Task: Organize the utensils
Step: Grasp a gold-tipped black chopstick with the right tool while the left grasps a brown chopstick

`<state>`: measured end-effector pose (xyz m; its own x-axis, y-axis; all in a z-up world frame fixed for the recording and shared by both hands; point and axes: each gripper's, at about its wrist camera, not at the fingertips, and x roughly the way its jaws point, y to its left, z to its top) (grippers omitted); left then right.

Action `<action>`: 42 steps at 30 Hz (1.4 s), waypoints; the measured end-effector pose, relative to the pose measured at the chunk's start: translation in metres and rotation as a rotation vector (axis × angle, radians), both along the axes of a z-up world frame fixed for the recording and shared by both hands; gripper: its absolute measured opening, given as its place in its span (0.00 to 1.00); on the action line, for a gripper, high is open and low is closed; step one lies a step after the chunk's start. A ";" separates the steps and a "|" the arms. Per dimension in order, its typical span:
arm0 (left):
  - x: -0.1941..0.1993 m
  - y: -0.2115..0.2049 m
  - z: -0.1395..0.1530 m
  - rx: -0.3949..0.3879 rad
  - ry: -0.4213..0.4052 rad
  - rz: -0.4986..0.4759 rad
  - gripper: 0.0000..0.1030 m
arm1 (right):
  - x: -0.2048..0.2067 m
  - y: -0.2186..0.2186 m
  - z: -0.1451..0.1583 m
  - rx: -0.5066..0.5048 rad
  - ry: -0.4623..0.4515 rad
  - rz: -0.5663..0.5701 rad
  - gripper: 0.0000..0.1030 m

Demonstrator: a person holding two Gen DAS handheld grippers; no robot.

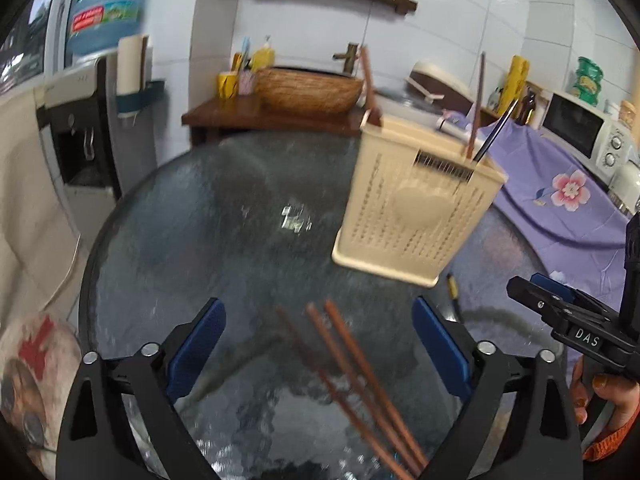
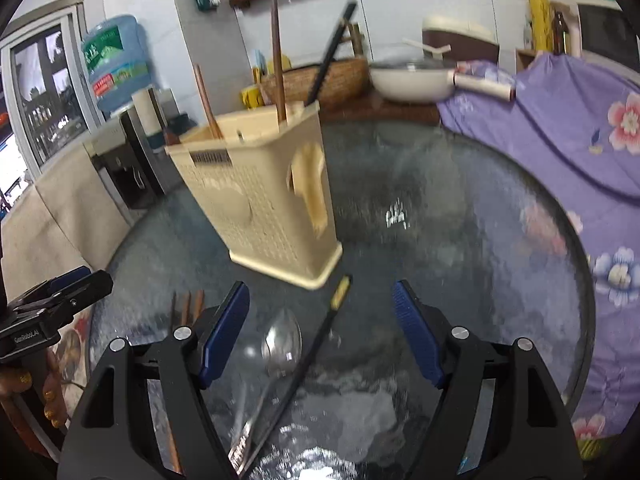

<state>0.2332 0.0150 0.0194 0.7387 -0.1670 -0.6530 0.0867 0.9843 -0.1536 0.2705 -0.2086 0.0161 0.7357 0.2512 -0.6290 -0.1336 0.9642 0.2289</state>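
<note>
A cream perforated utensil holder (image 1: 416, 208) (image 2: 264, 196) stands on the round glass table (image 1: 224, 216) (image 2: 460, 220), with brown chopsticks and one black chopstick upright in it. My left gripper (image 1: 318, 354) is open above three brown chopsticks (image 1: 360, 380) that lie on the glass between its blue pads, untouched. My right gripper (image 2: 320, 332) is open over a metal spoon (image 2: 276, 352) and a black chopstick (image 2: 316, 344) lying on the table. The brown chopsticks (image 2: 186, 308) show left of it. Each view catches the other gripper at its edge.
A purple floral cloth (image 1: 560, 200) (image 2: 580, 152) covers furniture right of the table. Behind stand a wooden counter with a woven basket (image 1: 308, 88), a white pan (image 2: 412, 80), a microwave (image 1: 580, 128) and a water dispenser (image 1: 88, 120). A hand (image 1: 604, 396) holds the right gripper.
</note>
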 end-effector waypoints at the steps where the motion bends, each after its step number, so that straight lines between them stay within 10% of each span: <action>1: -0.002 0.001 -0.007 0.001 0.018 0.001 0.78 | -0.002 0.001 -0.008 -0.004 0.018 -0.001 0.70; 21: 0.009 -0.002 -0.048 0.042 0.145 0.006 0.41 | 0.020 0.009 -0.046 -0.056 0.151 -0.072 0.28; 42: 0.036 -0.008 -0.061 0.083 0.213 0.047 0.25 | 0.071 0.037 -0.063 -0.114 0.249 -0.106 0.17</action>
<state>0.2689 0.0071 -0.0421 0.5888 -0.0753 -0.8048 0.0149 0.9965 -0.0823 0.3415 -0.1719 -0.0468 0.5734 0.0987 -0.8133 0.0159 0.9912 0.1314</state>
